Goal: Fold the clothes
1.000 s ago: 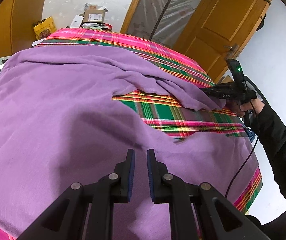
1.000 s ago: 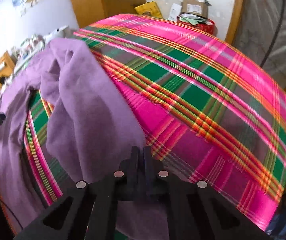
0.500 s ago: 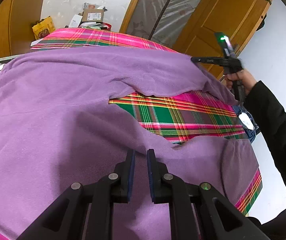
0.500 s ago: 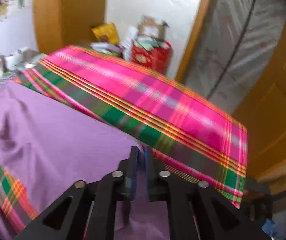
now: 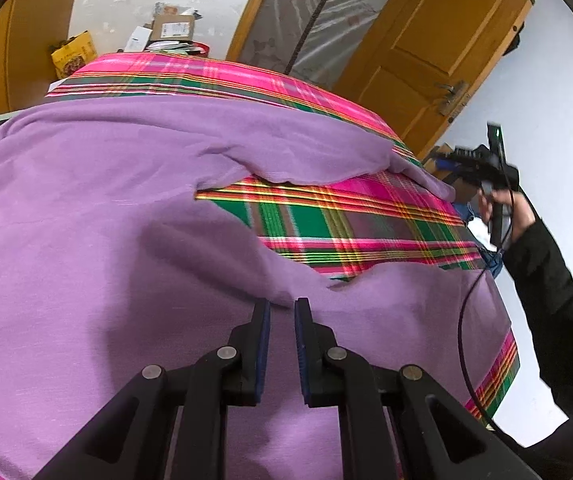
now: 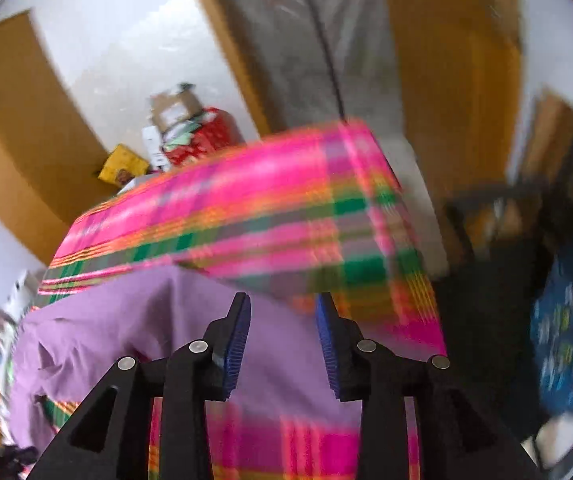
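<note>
A large purple garment (image 5: 98, 216) lies spread over a table with a pink and green plaid cloth (image 5: 350, 216). One sleeve (image 5: 326, 152) is laid out flat toward the table's far right edge. My left gripper (image 5: 282, 308) hovers just over the garment's near part, its jaws slightly apart and nothing between them. My right gripper (image 6: 282, 308) is open and empty above the sleeve end (image 6: 190, 312); it also shows in the left wrist view (image 5: 474, 160) past the table's right edge. The right wrist view is blurred.
A wooden door (image 5: 442, 44) and a plastic-covered doorway (image 5: 306, 20) stand behind the table. Boxes and a red bag (image 6: 202, 136) are piled at the far end. A blue patterned item (image 6: 570, 320) lies right of the table. A cable (image 5: 466, 312) hangs from the right gripper.
My right gripper has let go of the sleeve, opened and drawn back past the table's right edge. The sleeve now lies flat on the table. My left gripper has stayed in place.
</note>
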Available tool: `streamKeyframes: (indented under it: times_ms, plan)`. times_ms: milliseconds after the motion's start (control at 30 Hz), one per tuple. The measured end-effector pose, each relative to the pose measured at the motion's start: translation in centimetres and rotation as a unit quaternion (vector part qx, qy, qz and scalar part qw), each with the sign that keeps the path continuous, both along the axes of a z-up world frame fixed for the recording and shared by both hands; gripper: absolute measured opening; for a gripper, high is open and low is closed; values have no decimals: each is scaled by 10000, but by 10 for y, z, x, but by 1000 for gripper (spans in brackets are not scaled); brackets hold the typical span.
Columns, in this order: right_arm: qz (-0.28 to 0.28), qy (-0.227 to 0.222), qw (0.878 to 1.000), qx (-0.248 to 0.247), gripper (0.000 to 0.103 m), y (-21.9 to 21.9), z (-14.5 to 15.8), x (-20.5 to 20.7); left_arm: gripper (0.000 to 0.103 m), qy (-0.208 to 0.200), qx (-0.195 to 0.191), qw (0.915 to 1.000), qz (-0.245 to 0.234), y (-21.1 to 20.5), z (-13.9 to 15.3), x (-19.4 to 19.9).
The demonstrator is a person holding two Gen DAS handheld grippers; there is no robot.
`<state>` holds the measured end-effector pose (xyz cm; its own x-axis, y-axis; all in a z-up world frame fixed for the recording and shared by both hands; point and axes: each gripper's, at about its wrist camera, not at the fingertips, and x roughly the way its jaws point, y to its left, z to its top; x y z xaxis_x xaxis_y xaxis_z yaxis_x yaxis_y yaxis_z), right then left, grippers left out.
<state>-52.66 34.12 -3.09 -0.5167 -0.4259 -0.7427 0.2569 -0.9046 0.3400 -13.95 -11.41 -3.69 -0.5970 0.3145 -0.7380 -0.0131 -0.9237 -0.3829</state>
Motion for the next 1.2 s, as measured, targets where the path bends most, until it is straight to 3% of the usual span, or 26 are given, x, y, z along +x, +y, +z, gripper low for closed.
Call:
streamKeyframes:
  times_ms: [100, 200, 333, 600, 667, 700, 733, 1000, 1067, 1100, 1133, 1200]
  plan:
    - [-279, -230, 9992, -195, 35, 23, -22, 11, 12, 28, -22, 10000, -56, 4, 3, 1]
    - [-483, -117, 9978, -449, 35, 39, -25, 18, 12, 40, -62, 10000, -59, 6, 5, 2]
    - [-719, 201, 9968, -270, 35, 47, -18, 23, 12, 53, -84, 9999, -25, 7, 7, 4]
    - [-453, 80, 9989, 44, 35, 45, -30, 24, 12, 4, -113, 9999, -83, 14, 7, 0]
    - [-444, 171, 9988, 90, 28, 45, -26, 25, 12, 3, -122, 9999, -105, 15, 7, -1]
    - [-440, 217, 9987, 112, 8, 45, -24, 25, 12, 0, -125, 9999, -109, 16, 7, -2]
    - [-437, 263, 9986, 134, 2, 46, -22, 25, 12, -6, -128, 9999, -108, 16, 6, -2]
    - [-456, 797, 9954, 266, 2, 42, 24, -7, 12, -133, -145, 9998, -65, 15, 1, -8]
    - [-496, 666, 9964, 192, 6, 44, 26, -16, 12, -111, -132, 9998, -40, 14, 1, -8]
    - [-503, 504, 9974, 69, 12, 48, 22, -18, 12, -94, -114, 9999, -22, 13, 1, -8]
    - [-529, 405, 9978, -5, 24, 51, 18, -18, 12, -88, -108, 9999, 1, 11, 1, -8]
    - [-608, 300, 9976, -140, 36, 58, 6, -9, 12, -100, -122, 9999, 27, 9, 0, -8]
